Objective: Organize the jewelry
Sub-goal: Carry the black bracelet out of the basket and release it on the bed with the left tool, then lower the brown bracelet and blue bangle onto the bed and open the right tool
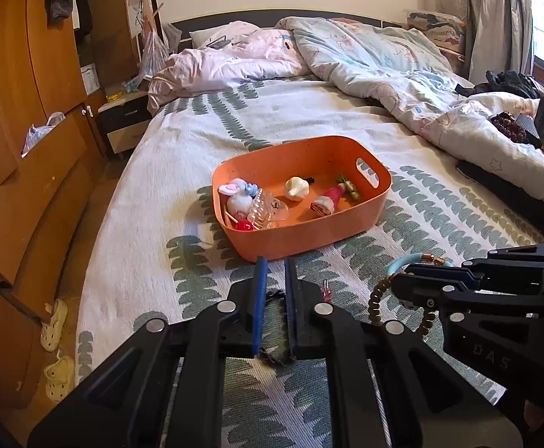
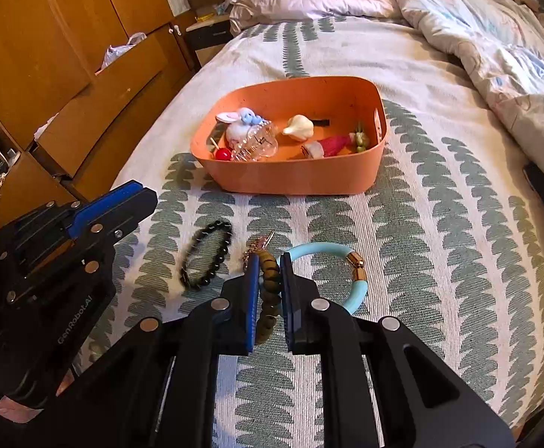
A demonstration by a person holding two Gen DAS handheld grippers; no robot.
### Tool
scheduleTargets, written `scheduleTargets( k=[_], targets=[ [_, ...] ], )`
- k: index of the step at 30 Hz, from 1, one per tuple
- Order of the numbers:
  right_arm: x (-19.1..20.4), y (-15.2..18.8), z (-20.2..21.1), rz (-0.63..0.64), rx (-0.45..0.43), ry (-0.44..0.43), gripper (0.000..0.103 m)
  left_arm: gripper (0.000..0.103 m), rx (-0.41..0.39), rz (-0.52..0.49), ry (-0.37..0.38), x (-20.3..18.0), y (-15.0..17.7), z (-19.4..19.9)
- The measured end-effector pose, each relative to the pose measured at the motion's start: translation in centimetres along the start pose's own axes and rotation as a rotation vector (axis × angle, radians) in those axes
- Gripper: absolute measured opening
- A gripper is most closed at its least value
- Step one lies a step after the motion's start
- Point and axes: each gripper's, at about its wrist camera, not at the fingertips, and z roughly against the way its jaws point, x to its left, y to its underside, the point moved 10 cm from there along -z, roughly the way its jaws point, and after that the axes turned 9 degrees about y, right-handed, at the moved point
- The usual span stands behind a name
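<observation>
Right gripper (image 2: 269, 291) clenched on olive bead bracelet (image 2: 270, 298), jaws narrowly parted; turquoise bangle (image 2: 357, 280) touching at 3 o'clock. Black bead bracelet (image 2: 208, 257) at 9 o'clock on bedspread (image 2: 440, 224). Left gripper (image 1: 273, 298) nearly closed, grasp indeterminate. Orange bin (image 2: 290, 175) at 12 o'clock.

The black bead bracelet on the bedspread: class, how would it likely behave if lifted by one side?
The black bead bracelet would probably sag and droop: it lies as a loop of separate round beads, squashed into an oval. The glossy beads may slip between flat fingers. It looks light and, lying flat on the bedspread, seems unlikely to roll.
</observation>
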Motion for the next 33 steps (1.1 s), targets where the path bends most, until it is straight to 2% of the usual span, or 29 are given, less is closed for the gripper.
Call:
scheduleTargets(
  k=[16,33],
  targets=[
    [-0.3,0.8,-2.1,-0.006,0.036,-0.007,0.012,0.01,0.012,0.011,-0.005,0.4,1.3,-0.5],
    [-0.6,1.1,-4.1,-0.001,0.062,0.019,0.016,0.012,0.006,0.022,-0.049,1.4,1.9,-1.0]
  ],
)
